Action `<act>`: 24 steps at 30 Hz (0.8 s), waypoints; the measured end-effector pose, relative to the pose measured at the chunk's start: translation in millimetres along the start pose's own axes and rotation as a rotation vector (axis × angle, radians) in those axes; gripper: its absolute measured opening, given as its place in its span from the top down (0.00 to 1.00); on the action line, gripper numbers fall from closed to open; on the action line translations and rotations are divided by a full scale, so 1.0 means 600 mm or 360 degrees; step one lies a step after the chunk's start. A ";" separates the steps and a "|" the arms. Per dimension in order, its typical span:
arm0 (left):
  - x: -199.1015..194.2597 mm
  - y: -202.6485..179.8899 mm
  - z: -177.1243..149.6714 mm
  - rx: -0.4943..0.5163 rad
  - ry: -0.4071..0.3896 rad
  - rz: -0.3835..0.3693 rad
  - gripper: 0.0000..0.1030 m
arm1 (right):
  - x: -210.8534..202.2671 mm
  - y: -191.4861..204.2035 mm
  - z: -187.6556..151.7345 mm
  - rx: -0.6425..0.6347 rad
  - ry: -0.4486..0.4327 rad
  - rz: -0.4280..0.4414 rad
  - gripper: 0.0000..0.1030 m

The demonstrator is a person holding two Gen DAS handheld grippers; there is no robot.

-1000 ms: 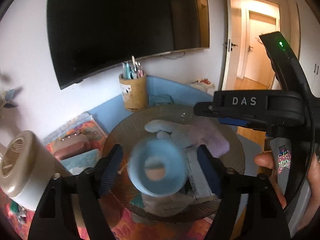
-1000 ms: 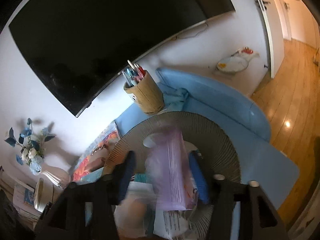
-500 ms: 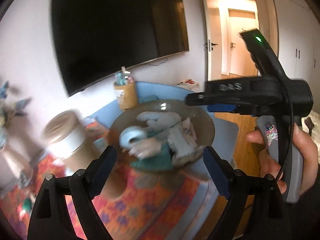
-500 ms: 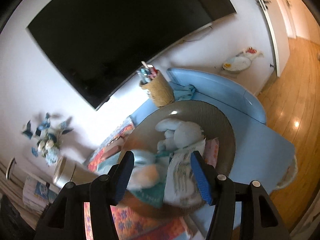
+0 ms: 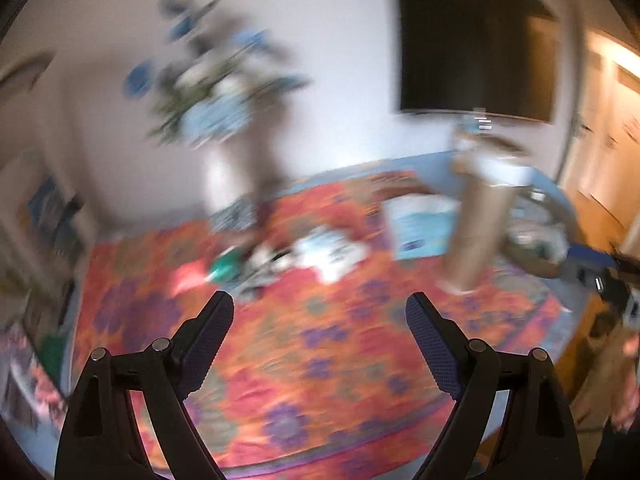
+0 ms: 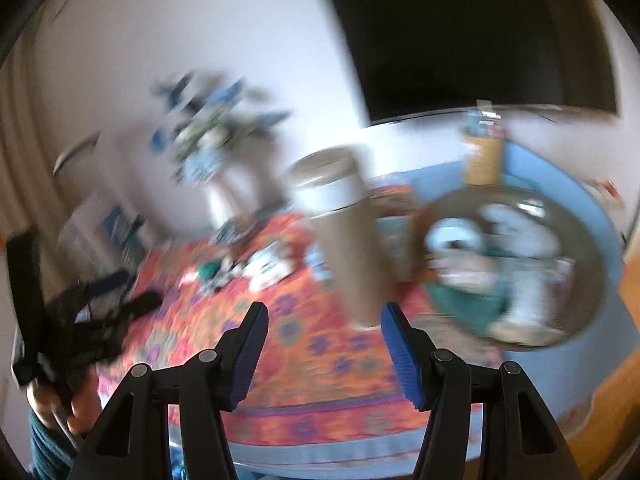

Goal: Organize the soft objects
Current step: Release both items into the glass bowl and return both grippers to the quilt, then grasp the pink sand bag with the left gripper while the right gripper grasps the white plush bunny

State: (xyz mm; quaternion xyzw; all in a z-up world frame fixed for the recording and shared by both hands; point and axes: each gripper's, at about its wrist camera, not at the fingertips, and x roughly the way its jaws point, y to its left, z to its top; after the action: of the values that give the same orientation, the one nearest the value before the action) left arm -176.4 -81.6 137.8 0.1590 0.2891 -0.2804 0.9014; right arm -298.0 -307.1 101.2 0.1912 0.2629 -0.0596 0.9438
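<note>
Both views are motion-blurred. A round woven basket (image 6: 596, 280) at the table's right holds several soft items: a white plush (image 6: 520, 228), a light blue ring (image 6: 456, 240), a teal cloth (image 6: 460, 300). A loose pile of small soft things (image 5: 288, 260) lies mid-table on the orange floral cloth; it also shows in the right wrist view (image 6: 248, 268). My left gripper (image 5: 320, 344) is open and empty above the cloth. My right gripper (image 6: 324, 356) is open and empty, with the basket to its right.
A tall beige canister (image 6: 344, 248) stands between pile and basket; it also shows in the left wrist view (image 5: 480, 236). A vase of blue flowers (image 5: 224, 120) stands at the back. A pen cup (image 6: 484, 156) stands behind the basket. A dark TV (image 6: 480, 40) hangs on the wall.
Both grippers let go of the blue ring and the purple item into the basket, then pulled back and swung left toward the middle of the table. Both are now empty.
</note>
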 end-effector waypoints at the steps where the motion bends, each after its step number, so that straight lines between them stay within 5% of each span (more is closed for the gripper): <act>1: 0.012 0.031 -0.008 -0.0058 0.0029 0.0034 0.15 | 0.023 0.030 -0.004 -0.0055 0.0047 0.0015 0.44; 6: 0.082 0.134 -0.067 -0.0251 0.0192 0.0172 0.15 | 0.150 0.132 -0.029 -0.0221 0.0262 0.0046 0.44; 12: 0.153 0.174 -0.127 -0.0176 0.0239 0.0294 0.15 | 0.296 0.157 -0.050 -0.0220 0.0372 0.0051 0.44; 22: 0.195 0.225 -0.157 -0.0441 0.0380 0.0182 0.13 | 0.363 0.133 -0.058 -0.0144 0.0393 -0.0004 0.44; 24: 0.196 0.228 -0.157 -0.0458 0.0373 0.0160 0.11 | 0.362 0.139 -0.061 -0.0173 0.0390 -0.0044 0.35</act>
State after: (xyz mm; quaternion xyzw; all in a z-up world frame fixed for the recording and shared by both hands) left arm -56.0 20.7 9.6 0.0743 0.4210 -0.1704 0.8878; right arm -112.0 -218.6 -13.1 0.1419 0.3816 -0.0345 0.9127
